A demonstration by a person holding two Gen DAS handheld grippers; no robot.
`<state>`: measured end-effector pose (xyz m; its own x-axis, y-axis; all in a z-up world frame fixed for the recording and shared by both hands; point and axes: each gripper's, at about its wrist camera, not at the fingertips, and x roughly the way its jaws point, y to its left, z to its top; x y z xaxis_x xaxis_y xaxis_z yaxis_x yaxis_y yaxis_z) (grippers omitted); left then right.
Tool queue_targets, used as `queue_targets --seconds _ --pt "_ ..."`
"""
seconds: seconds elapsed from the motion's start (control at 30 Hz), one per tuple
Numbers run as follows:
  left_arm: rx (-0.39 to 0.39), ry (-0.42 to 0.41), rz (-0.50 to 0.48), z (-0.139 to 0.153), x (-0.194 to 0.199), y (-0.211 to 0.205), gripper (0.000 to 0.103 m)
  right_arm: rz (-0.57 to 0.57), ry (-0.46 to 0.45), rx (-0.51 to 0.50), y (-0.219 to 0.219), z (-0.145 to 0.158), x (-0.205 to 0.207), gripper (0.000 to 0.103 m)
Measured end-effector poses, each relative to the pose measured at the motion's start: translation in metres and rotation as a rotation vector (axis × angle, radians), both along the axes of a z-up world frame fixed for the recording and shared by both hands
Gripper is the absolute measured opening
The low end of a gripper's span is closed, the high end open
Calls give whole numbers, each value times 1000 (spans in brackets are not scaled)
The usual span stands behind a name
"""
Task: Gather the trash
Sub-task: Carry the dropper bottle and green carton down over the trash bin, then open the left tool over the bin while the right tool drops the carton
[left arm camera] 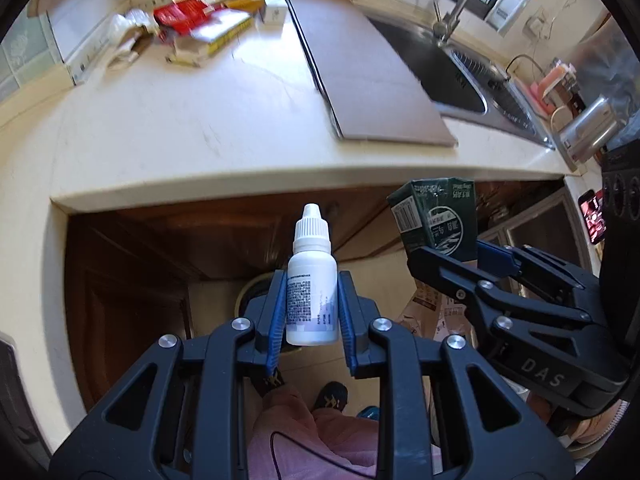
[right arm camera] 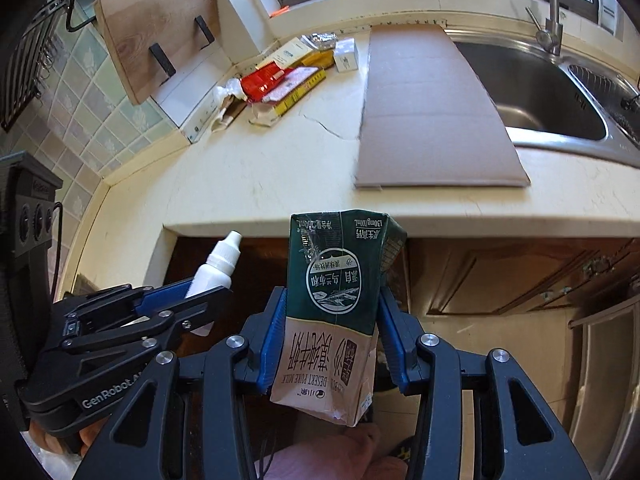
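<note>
Trash is gripped in both grippers, off the front edge of a cream kitchen countertop [right arm camera: 256, 168], above the floor. More trash, a pile of flattened boxes and wrappers [right arm camera: 280, 80], lies at the counter's back corner beside a flat cardboard sheet [right arm camera: 428, 108] and a steel sink [right arm camera: 560, 92]. The right gripper [right arm camera: 332, 332] clamps a green and tan milk carton [right arm camera: 332, 300] between its blue pads. The left gripper [left arm camera: 312, 312], just beside it, pinches a small white dropper bottle [left arm camera: 311, 280], cap pointing toward the counter.
</note>
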<state>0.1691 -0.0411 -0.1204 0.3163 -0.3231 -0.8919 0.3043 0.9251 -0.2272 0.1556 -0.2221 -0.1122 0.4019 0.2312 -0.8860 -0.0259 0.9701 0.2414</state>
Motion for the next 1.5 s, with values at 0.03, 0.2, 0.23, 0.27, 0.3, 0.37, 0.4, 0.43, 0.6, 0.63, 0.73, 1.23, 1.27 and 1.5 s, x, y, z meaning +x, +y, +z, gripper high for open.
queue_targets --seconds 0.03,0.2,0.23,0.27,0.3,0.37,0.4,0.43,0.6,0.63,0.73,1.23,1.27,1.5 --pt "13 13 1 -10 -4 -6 21 -2 8 8 -5 -8 -4 43" --pt "61 62 11 -65 -15 -28 21 -32 82 37 -33 -62 -26 43" --pt "66 68 14 -76 -15 -31 21 -43 101 44 -40 -76 -31 43" --pt "69 75 17 -89 -16 -34 21 -51 116 47 -46 -89 -35 43" --pt "69 82 19 -101 -18 -37 21 -58 130 48 -51 -100 -38 43" --pt "70 108 32 -129 -19 -43 21 -75 161 50 -62 -126 -45 43" --pt "67 122 36 -141 -18 -46 21 -86 176 53 -68 -139 -49 43" --pt "68 131 39 -151 -17 -47 21 -95 187 55 -74 -150 -51 43" --pt "65 181 47 -210 -14 -59 21 -145 228 61 -99 -203 -60 43" --pt "69 194 51 -222 -13 -61 21 -155 237 59 -104 -213 -61 43" --pt "62 220 46 -253 -10 -66 21 -185 264 66 -118 -242 -66 43" --pt "96 303 32 -338 10 -71 21 -170 369 83 -111 -324 -61 43" --pt "92 303 30 -340 11 -70 22 -164 371 78 -108 -326 -60 43" --pt "97 297 66 -339 11 -50 52 -110 385 67 -84 -341 -44 43"
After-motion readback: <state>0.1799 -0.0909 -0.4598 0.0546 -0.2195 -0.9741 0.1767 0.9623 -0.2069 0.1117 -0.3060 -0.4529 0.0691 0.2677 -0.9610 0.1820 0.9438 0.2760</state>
